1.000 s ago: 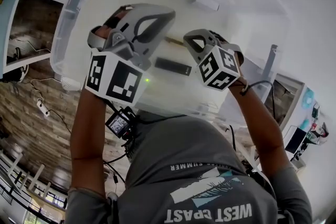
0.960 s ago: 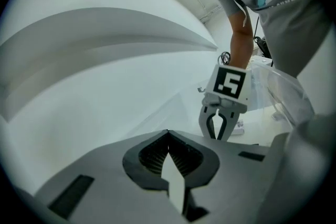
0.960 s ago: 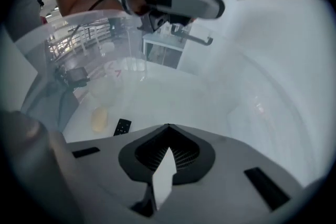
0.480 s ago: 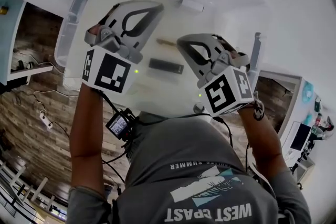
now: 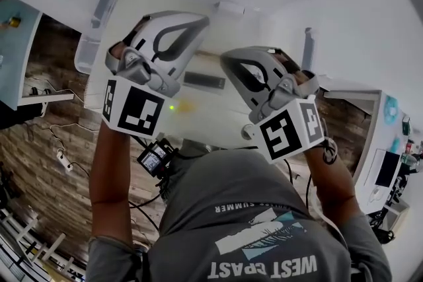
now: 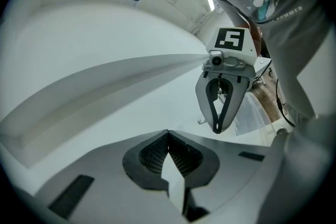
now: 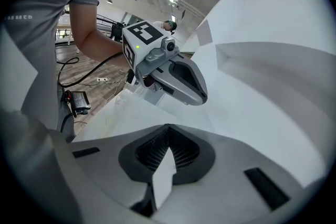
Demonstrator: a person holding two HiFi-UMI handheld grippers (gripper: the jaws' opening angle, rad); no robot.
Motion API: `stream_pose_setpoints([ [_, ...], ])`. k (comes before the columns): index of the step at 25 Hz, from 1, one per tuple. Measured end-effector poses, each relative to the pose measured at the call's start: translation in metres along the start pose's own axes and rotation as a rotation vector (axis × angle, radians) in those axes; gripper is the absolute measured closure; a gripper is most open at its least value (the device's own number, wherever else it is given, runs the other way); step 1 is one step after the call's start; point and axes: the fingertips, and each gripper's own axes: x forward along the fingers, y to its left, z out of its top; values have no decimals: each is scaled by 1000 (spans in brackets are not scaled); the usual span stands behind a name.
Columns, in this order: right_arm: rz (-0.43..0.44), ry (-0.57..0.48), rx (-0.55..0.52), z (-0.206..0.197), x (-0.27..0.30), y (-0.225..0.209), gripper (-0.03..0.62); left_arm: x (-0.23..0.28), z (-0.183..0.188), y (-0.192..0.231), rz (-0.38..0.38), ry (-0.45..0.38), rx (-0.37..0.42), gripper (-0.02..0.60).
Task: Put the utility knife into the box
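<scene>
Both smooth grey tools, left gripper (image 5: 203, 20) and right gripper (image 5: 225, 60), hover clenched on nothing, ribbed pads (image 6: 151, 153) together. A flat dark knife (image 5: 203, 80) lies between them on the white table (image 5: 215, 114).

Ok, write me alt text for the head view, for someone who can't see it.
Seen from above, a person in a grey shirt holds the left gripper and right gripper over a white surface, both shut and empty. A dark, narrow object, probably the utility knife, lies on that surface between them.
</scene>
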Motion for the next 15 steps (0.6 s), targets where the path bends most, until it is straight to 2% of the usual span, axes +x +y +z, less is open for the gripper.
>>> stream_pose_setpoints([
  [4, -37, -18, -5, 1, -30, 4, 583, -1, 27, -18, -18, 3, 42, 571],
  [15, -111, -57, 18, -6, -118, 36, 583, -10, 101, -90, -63, -14, 93, 571],
])
